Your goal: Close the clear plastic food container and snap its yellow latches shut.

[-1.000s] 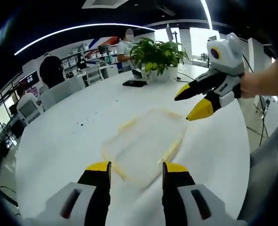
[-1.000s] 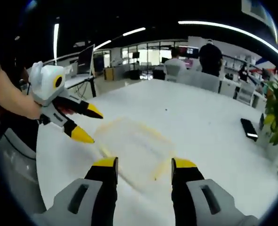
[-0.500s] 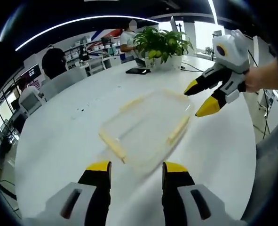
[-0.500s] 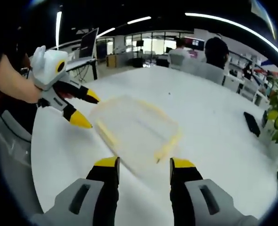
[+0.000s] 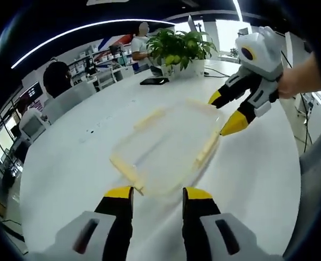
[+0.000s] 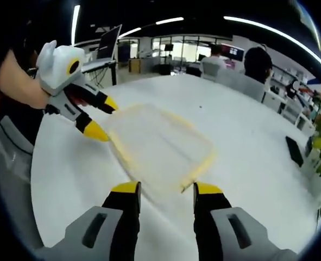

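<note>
Lying flat on the white worktop [image 5: 68, 163], the clear plastic food container [image 5: 168, 149], just ahead of the left gripper [image 5: 157, 193] with its jaws standing apart and holding nothing. Running diagonally in the left gripper view, long axis from the near corner by the jaw tips toward the far right, where the right gripper [image 5: 228, 111] is sitting. Looking pale and see-through, rectangular with rounded corners, somewhat blurred. Showing yellow latches along the rim: one on the near short side [image 5: 126, 169], one on the right long side [image 5: 206, 148], one on the far long side [image 5: 149, 117]. Not possible to tell whether these are snapped down or loose.

Appearing again in the right gripper view, the container [image 6: 160, 147], just ahead of the right gripper [image 6: 163, 190], jaws apart and empty. Stretching there from the upper left toward the lower right. Yellow latch strips [image 6: 122, 155] lying along the near-left edge and another [image 6: 201, 166] along the right edge near the jaw tips. Left gripper [image 6: 100, 117] coming in from the left in a person's hand [image 6: 24, 92], its yellow tips spread, the lower one right at the container's left corner; contact unclear.

Standing well apart on the far side of the worktop, a potted plant [image 5: 179, 51] with a dark phone [image 5: 155, 81] lying beside it. Sitting beyond the worktop, people on chairs [image 5: 60, 87].
</note>
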`<control>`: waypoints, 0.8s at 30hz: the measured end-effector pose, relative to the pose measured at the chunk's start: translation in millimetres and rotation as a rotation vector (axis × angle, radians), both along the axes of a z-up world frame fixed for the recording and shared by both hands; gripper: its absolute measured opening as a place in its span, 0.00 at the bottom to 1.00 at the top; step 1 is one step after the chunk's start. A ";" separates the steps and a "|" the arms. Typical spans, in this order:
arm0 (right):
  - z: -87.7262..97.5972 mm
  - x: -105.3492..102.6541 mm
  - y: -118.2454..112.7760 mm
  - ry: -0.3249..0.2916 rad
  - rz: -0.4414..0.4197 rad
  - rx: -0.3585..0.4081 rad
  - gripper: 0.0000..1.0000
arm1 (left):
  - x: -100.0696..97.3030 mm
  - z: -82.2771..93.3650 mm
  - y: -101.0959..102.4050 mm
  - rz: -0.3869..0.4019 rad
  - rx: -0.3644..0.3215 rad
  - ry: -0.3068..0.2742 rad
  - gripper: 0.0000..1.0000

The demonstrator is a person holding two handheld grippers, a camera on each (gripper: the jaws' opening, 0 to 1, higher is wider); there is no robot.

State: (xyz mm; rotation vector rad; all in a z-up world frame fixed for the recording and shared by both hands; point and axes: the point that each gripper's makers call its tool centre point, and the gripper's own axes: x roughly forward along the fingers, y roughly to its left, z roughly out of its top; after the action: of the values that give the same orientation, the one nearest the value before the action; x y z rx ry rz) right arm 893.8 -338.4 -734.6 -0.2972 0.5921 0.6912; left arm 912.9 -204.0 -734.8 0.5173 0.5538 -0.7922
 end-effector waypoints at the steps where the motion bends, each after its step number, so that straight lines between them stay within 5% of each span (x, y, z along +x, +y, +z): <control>1: -0.1 1.1 0.6 -0.003 0.005 -0.010 0.35 | 0.7 0.1 1.1 0.003 0.000 -0.002 0.29; 24: 0.2 19.4 40.8 -0.003 0.036 0.016 0.35 | 14.3 -1.1 41.7 0.087 0.018 -0.007 0.30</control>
State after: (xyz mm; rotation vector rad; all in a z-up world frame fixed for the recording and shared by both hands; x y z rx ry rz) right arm 913.2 -297.5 -734.3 -0.2950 0.5790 0.7296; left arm 927.2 -162.4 -735.9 0.5096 0.5734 -0.7027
